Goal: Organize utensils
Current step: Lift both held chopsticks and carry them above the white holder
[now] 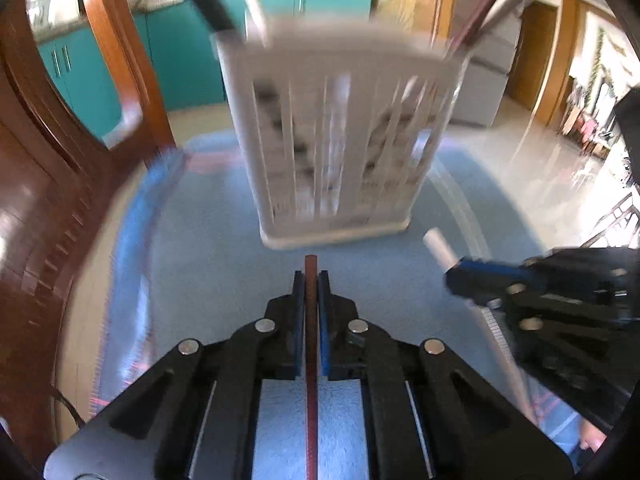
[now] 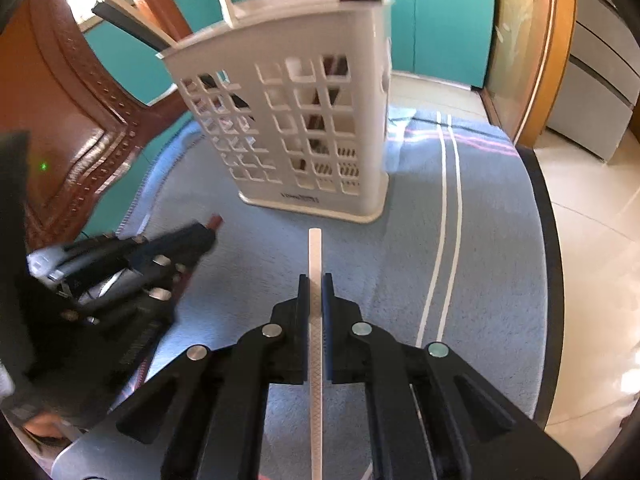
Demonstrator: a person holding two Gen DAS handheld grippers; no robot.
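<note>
From your left wrist camera, your left claw [image 1: 311, 280] is clamped on a dark red chopstick [image 1: 311, 344], whose long axis runs straight out along the fingers, its tip poking just past them. The white slotted holder [image 1: 340, 140] stands dead ahead on the blue mat [image 1: 192, 264], toward the mat's far edge, with other sticks already leaning out of its top. The chopstick lies nearly level with the mat, so I judge you must tip it upright before it can drop in. Your right claw [image 1: 460, 276] shows at the right, holding a white chopstick [image 1: 438, 250].

From your right wrist camera, the right claw [image 2: 316, 280] is shut tight on the white chopstick [image 2: 315, 252], which also points forward at the holder [image 2: 296, 128]. The holder sits ahead and a touch left, its open top tilted your way. The left claw [image 2: 200, 236] is at the left, its red tip near the holder's base; both claws look about equally near.
</note>
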